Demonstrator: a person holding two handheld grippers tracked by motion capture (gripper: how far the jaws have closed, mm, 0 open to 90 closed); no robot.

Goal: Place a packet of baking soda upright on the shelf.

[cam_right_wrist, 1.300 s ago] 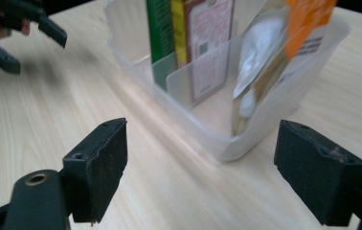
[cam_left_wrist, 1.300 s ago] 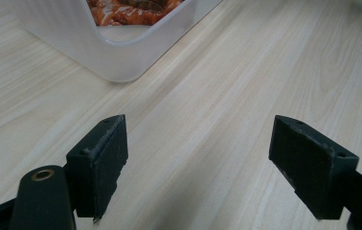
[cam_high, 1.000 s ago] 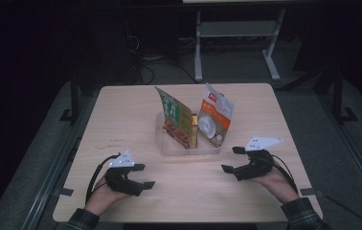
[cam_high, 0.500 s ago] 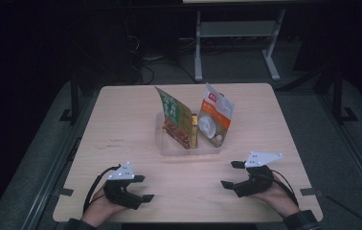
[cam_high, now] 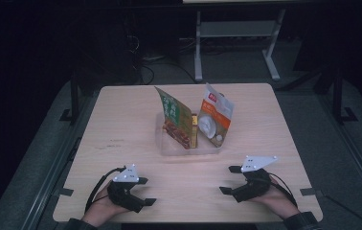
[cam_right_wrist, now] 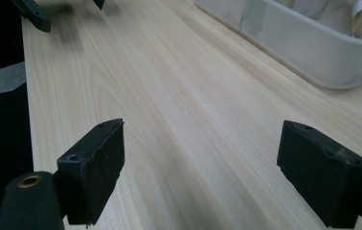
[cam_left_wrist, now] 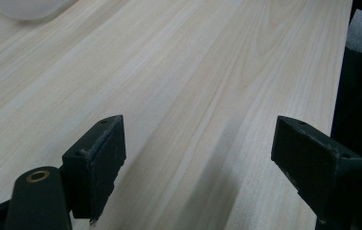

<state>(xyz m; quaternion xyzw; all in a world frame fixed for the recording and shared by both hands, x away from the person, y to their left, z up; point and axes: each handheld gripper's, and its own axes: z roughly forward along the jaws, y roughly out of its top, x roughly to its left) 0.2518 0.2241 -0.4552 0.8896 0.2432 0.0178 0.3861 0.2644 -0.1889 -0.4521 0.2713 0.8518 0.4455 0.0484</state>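
Bare table (cam_high: 121, 124) edge, grippers (cam_high: 143, 191) gaping

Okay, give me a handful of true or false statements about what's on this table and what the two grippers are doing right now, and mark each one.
1. Both packets stand inside the clear container. True: the green packet and the orange and white packet stand upright in it.
2. The left gripper is shut on the green packet. False: its fingers are spread apart over bare table, holding nothing.
3. The right gripper is open. True.
4. The container sits at the table's near left corner. False: it sits about mid-table, beyond both grippers.
5. A gripper touches the container. False: both are apart from it.
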